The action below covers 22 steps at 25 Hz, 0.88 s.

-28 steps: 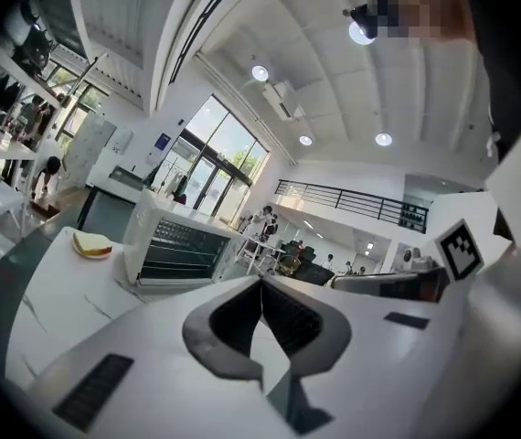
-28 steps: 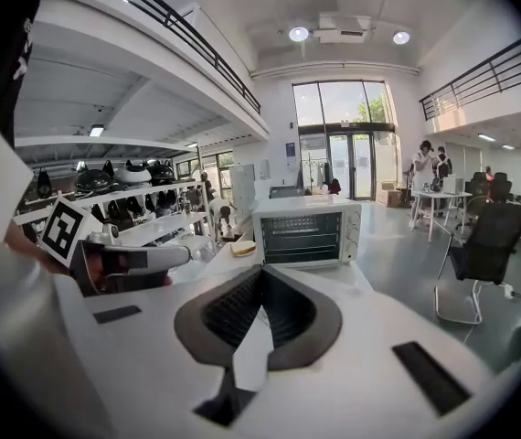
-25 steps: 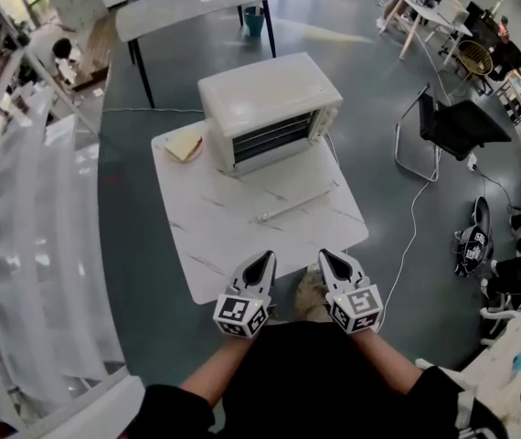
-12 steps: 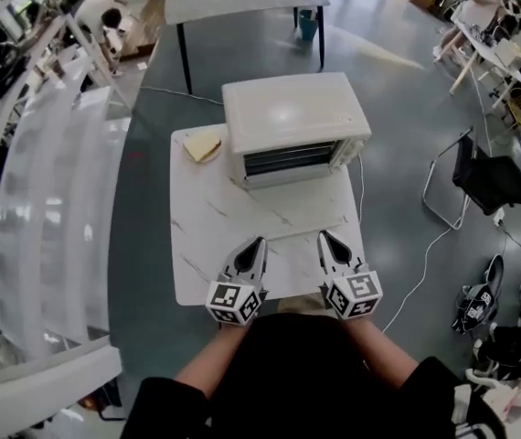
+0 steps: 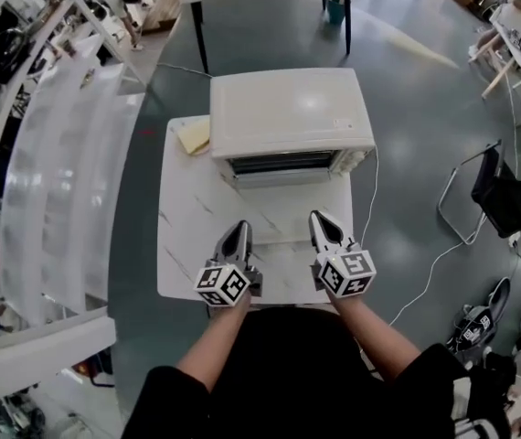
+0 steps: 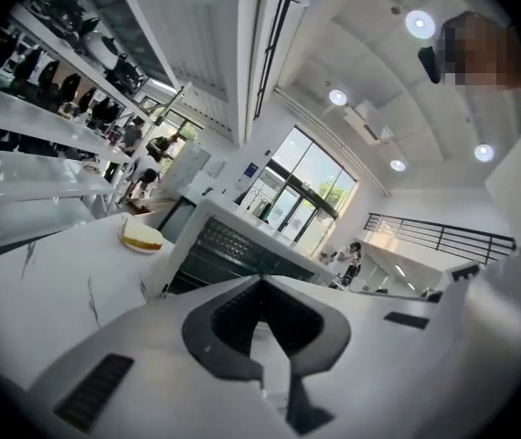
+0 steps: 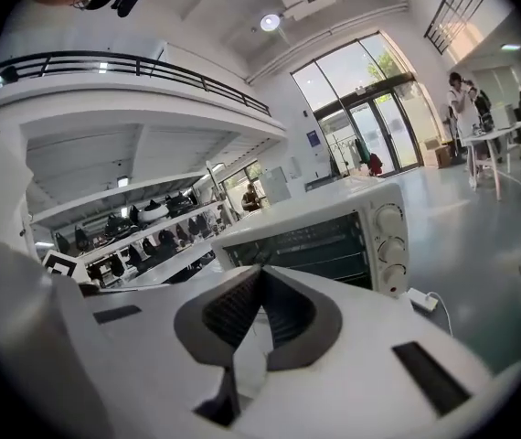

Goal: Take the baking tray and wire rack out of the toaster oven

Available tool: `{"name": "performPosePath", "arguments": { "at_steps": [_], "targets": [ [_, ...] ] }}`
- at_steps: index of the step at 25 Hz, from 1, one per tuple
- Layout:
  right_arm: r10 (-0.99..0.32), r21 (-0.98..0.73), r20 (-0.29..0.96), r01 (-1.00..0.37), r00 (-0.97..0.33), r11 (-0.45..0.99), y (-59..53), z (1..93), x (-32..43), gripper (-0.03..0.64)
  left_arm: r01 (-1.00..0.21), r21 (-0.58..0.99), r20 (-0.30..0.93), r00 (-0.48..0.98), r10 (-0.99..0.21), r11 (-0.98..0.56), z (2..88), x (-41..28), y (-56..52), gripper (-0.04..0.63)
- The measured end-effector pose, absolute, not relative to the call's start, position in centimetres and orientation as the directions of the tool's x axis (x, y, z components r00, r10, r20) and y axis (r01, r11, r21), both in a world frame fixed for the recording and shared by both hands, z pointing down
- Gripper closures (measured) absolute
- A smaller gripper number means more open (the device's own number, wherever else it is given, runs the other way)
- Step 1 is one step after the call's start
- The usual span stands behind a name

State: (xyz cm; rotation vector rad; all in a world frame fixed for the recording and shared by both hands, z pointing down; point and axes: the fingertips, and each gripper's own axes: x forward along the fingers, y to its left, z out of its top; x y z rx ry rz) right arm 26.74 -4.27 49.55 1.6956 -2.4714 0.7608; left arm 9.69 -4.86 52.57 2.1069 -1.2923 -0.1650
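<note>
A white toaster oven [image 5: 290,117] stands at the far side of a white marble table [image 5: 187,245], its door [image 5: 281,177] dropped open toward me. Dark rack bars [image 7: 311,245] show inside it in the right gripper view; the baking tray cannot be made out. My left gripper [image 5: 238,230] and right gripper [image 5: 320,219] hover side by side above the table's near half, short of the oven door. Both point at the oven, shut, with nothing between the jaws. In the left gripper view the oven [image 6: 228,250] lies just ahead.
A yellow slice on a plate [image 5: 195,135] lies on the table left of the oven. The oven's cable [image 5: 370,208] trails off the right edge to the floor. White shelving [image 5: 50,181] runs along the left. A black chair [image 5: 516,199] stands to the right.
The view has swung so the oven now faces me squarely and nearer. Both grippers have moved forward from the table's near edge to above the table, still shut.
</note>
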Motion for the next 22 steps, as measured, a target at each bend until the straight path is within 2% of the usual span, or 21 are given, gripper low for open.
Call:
{"name": "performPosePath", "arguments": {
  "at_steps": [6, 13, 16, 22],
  "targets": [
    [-0.846, -0.455, 0.268, -0.834, -0.461, 0.311, -8.1, 52.3, 25.6, 0.595, -0.729, 0.660, 0.255, 0.443, -0.859, -0.180, 56.0, 9.3, -8.6, 0.575],
    [-0.843, -0.533, 0.314, -0.816, -0.436, 0.224, -11.7, 56.6, 26.0, 0.595, -0.680, 0.695, 0.139, 0.444, -0.885, -0.232, 57.6, 10.7, -13.4, 0.575],
    [-0.816, -0.568, 0.341, -0.794, -0.467, 0.218, -13.1, 58.8, 25.7, 0.594, -0.641, 0.739, 0.095, 0.402, -0.911, -0.206, 58.7, 10.7, -15.3, 0.575],
    [-0.834, -0.650, 0.321, -0.745, -0.449, 0.151, -17.1, 62.0, 26.3, 0.592, -0.541, 0.832, 0.117, 0.381, -0.917, -0.119, 62.4, 11.0, -19.3, 0.574]
  ]
}}
